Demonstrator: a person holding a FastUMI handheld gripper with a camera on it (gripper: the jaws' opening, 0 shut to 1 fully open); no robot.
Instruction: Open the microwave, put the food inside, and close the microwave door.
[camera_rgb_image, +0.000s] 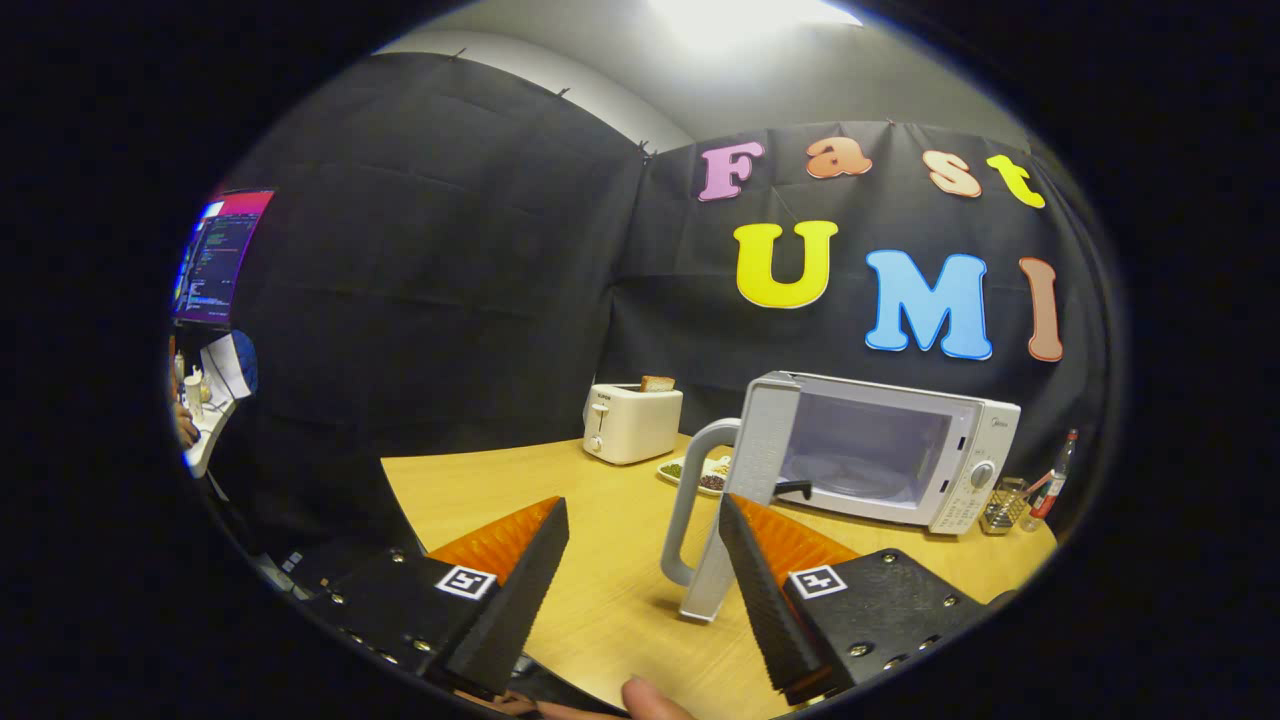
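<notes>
A white microwave stands on the wooden table beyond my fingers, to the right. Its door is swung wide open toward me, edge-on, with its curved grey handle just ahead of my right finger. The cavity with the glass turntable is exposed. A small plate of food lies on the table between the toaster and the open door. My gripper is open, with nothing between its fingers.
A white toaster with a slice of bread in it stands at the back of the table. To the right of the microwave are a wire holder and a red-capped bottle. A fingertip shows below the gripper.
</notes>
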